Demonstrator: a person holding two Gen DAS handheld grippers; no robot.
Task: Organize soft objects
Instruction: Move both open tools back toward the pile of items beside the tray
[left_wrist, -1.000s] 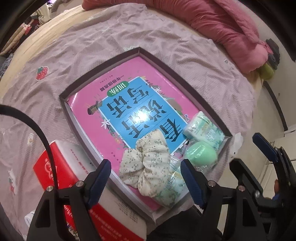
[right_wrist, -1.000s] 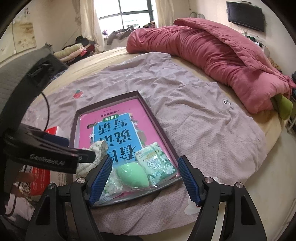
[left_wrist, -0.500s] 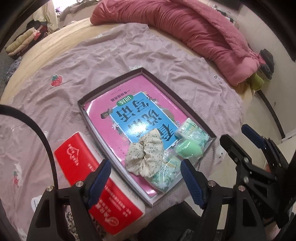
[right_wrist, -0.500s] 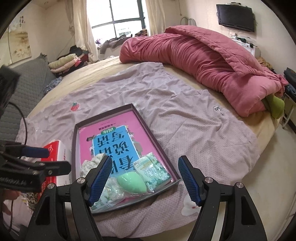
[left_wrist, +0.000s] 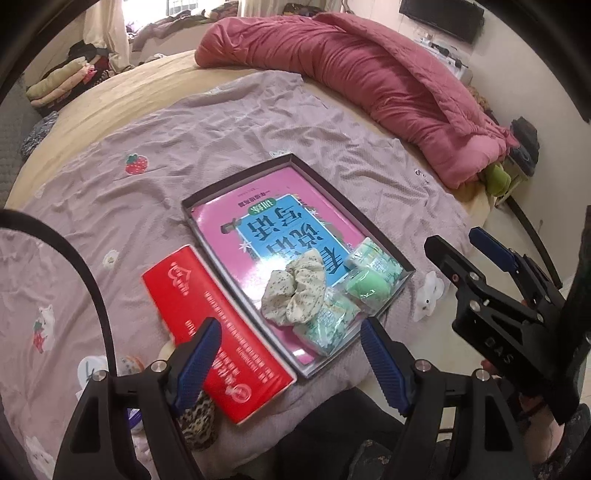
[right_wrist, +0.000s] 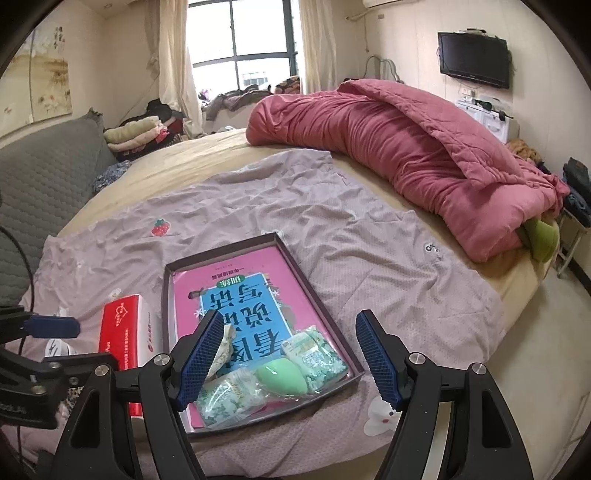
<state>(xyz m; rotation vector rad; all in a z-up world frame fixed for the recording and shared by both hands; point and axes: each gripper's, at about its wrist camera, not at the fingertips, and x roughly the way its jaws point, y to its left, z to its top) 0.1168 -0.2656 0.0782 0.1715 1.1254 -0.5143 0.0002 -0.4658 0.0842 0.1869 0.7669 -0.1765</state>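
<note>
A shallow dark tray (left_wrist: 332, 195) (right_wrist: 314, 291) lies on the mauve bedspread with a pink and blue book (left_wrist: 266, 229) (right_wrist: 236, 295) in it. At its near end sit a floral scrunchie (left_wrist: 295, 288) (right_wrist: 223, 345), a green egg-shaped sponge (left_wrist: 369, 286) (right_wrist: 282, 374) and green tissue packs (left_wrist: 328, 325) (right_wrist: 312, 356). My left gripper (left_wrist: 291, 362) hangs open above the tray's near corner, holding nothing. My right gripper (right_wrist: 288, 360) is open too, raised over the same end; in the left wrist view it shows at the right (left_wrist: 469, 251).
A red tissue box (left_wrist: 210, 328) (right_wrist: 123, 332) lies left of the tray, with a leopard-print item (left_wrist: 197, 421) by its near end. A rolled pink quilt (right_wrist: 399, 155) lies across the far right of the bed. The bed's edge and the floor (right_wrist: 546, 332) are to the right.
Both grippers have risen and drawn back from the tray, the left more so; the tray looks smaller and more of the bed shows. Jaws stay open, and the objects have not moved.
</note>
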